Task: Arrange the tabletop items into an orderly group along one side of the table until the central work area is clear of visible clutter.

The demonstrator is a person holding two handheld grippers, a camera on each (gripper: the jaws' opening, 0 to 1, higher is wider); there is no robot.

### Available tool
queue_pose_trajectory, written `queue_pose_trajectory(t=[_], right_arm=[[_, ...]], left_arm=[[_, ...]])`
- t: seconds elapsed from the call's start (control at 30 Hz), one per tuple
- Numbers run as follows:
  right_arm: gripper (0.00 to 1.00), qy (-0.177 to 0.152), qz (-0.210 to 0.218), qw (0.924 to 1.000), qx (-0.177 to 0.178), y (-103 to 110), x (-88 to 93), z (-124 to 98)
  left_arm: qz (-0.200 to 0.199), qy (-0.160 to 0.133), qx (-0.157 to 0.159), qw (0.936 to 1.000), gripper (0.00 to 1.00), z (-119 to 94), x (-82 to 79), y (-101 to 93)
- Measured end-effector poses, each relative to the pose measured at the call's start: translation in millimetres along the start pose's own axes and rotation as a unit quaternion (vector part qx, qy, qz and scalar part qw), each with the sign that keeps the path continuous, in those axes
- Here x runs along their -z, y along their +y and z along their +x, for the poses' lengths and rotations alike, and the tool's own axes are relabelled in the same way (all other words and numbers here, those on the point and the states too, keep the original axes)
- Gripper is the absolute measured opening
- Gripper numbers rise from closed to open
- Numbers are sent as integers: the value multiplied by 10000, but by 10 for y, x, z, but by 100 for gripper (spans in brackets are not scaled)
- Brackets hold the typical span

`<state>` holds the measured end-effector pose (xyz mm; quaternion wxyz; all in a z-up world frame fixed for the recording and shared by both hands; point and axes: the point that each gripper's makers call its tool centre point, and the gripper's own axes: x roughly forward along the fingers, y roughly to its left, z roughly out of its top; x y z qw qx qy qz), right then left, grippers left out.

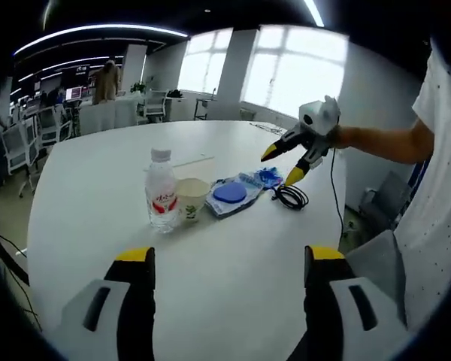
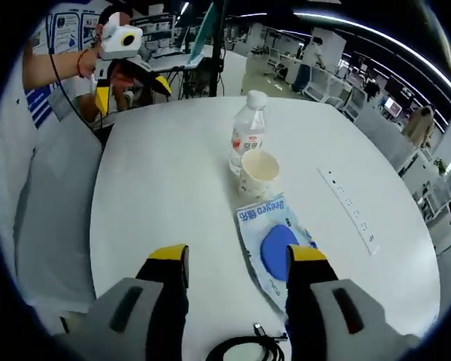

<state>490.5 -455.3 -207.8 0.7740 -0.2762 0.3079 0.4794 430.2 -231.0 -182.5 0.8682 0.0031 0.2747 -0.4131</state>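
In the left gripper view, the left gripper [image 1: 230,282] hangs over the near edge of the round white table [image 1: 90,226], its yellow-tipped jaws wide apart and holding nothing. Beyond it stands a clear plastic water bottle with a white cap and red label [image 1: 161,192]. A white paper cup [image 1: 192,198] touches the bottle's right side, and a clear plastic packet holding a blue round item [image 1: 234,194] lies just right of the cup. A coiled black cable [image 1: 290,196] rests right of the packet. The right gripper [image 1: 284,165] hovers just above the cable, jaws parted and empty.

In the right gripper view, the right gripper [image 2: 237,272] stands open above the table [image 2: 165,173]; the packet [image 2: 274,242] lies partly between its jaws, with the cup [image 2: 257,173] and bottle [image 2: 248,135] beyond the packet. The cable [image 2: 244,347] sits below the packet. The left gripper [image 2: 132,84] is far beyond the bottle, jaws apart.
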Motion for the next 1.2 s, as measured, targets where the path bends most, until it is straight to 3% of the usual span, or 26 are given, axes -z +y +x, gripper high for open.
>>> queue_pose_trajectory(t=[0.33, 0.67, 0.97, 1.2], right_arm=[[53, -304, 700, 9957, 522, 54, 330, -482], [58, -461, 1425, 9837, 994, 230, 841, -959], [64, -613, 1975, 9692, 1336, 393, 1133, -1303], [67, -580, 2192, 9628, 1472, 522, 1325, -1448]], left_arm=[[170, -21, 86, 9998, 87, 145, -110, -279], [252, 64, 193, 9995, 89, 247, -87, -531], [289, 137, 227, 9992, 92, 314, -54, -670], [310, 130, 204, 9992, 95, 374, -37, -744]])
